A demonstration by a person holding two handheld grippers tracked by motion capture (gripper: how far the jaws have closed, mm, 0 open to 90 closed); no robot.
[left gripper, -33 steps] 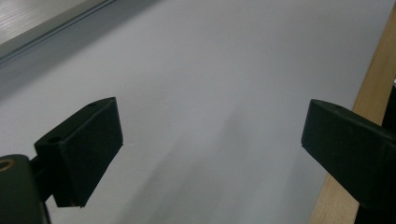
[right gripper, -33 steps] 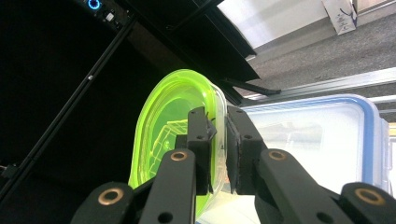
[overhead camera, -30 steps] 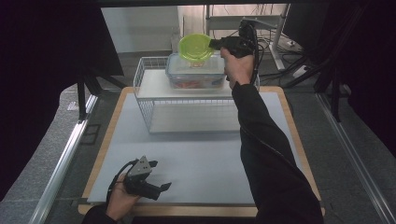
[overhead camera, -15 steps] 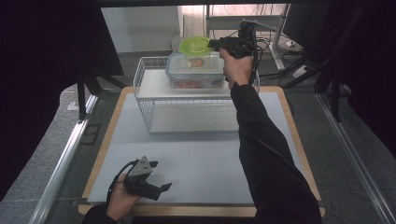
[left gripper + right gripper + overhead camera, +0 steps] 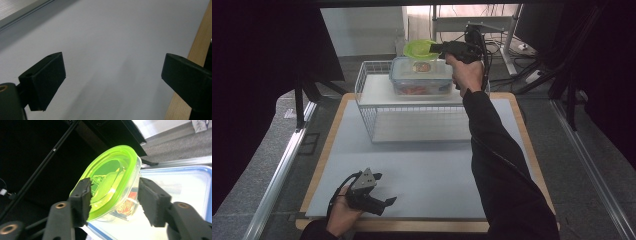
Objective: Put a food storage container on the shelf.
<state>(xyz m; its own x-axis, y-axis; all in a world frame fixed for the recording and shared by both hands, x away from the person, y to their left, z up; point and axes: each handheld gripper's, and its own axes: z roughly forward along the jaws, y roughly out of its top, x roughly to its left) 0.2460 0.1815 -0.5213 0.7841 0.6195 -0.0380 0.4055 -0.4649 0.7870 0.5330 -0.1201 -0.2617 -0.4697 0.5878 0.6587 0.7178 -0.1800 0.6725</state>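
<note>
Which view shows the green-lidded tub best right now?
The right gripper view: the green-lidded tub sits tilted between the right gripper jaws, which have just been opening. The high view shows it small and far off.

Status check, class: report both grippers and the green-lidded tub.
Right gripper jaws just opening, green-lidded tub between them, tilted on blue-rimmed box. Left gripper open, idle. Nothing obstructing.

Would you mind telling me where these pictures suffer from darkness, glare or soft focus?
High view: both upper corners are nearly black, and the window behind the green-lidded container is blown out. Left gripper view: the white mat looks smooth, with faint soft shadows. Right gripper view: the green lid glows translucent against a dark backdrop.
</note>
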